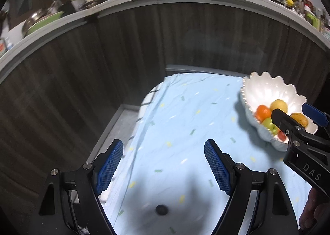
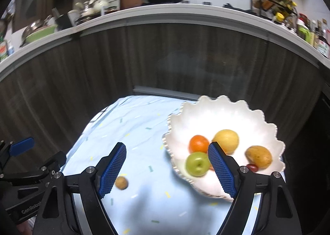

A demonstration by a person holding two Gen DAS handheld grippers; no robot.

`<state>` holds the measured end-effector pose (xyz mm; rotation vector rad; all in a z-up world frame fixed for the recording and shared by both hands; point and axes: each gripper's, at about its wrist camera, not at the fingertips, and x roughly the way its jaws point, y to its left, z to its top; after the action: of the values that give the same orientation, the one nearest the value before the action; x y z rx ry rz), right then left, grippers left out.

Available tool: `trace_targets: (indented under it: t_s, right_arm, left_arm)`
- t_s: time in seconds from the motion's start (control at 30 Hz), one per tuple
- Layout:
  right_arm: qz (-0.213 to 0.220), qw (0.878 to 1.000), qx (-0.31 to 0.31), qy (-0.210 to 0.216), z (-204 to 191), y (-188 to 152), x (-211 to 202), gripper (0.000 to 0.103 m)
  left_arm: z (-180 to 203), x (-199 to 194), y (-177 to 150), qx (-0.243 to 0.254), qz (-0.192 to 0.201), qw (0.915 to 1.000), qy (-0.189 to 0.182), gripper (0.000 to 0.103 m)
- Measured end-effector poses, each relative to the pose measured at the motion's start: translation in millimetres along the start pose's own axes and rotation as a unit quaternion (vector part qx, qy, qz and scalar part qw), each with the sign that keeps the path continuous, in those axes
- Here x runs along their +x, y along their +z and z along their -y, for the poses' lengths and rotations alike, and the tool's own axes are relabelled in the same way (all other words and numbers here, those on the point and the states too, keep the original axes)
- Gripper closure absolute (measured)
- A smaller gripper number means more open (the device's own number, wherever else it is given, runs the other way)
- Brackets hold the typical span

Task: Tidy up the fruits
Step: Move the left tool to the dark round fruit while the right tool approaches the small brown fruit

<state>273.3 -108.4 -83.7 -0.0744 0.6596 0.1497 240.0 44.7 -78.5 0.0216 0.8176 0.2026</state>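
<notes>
You have the bowl on the cloth's right, fruits inside; one small fruit lies left of it.

"DAS" on right gripper; "GenRobot" on left gripper

Open blue cloth lies left of the scalloped bowl; a small brown fruit sits there.

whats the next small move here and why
Probably bring the open left tongs down over the small brown fruit. It is the only fruit lying on the blue cloth; the others already sit in the white scalloped bowl, and the right tongs hang nearer the bowl.
</notes>
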Motion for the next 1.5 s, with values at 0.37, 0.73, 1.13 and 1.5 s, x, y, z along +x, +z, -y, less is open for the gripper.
trace_targets:
  t_s: [0.37, 0.73, 1.13, 1.5]
  right_arm:
    - [-0.024, 0.997, -0.051, 0.046, -31.4, -21.8, 11.3, 0.021]
    - [-0.042, 0.993, -0.091, 0.069, -38.3, -40.8, 21.0, 0.022]
    - [-0.053, 0.985, -0.128, 0.108, -46.5, -51.4, 37.2, 0.022]
    - [-0.060, 0.973, -0.172, 0.140, -59.6, -58.3, 50.8, 0.025]
  left_arm:
    - [-15.6, 3.1, -48.5, -0.038, -0.039, 0.9984, 0.016, 0.022]
    - [-9.4, 7.9, -77.2, -0.035, -0.060, 0.9974, 0.020, 0.023]
    - [-9.0, 11.5, -93.4, -0.066, -0.050, 0.9956, 0.044, 0.032]
    - [-2.0, 31.0, -106.5, -0.068, -0.076, 0.9938, 0.044, 0.036]
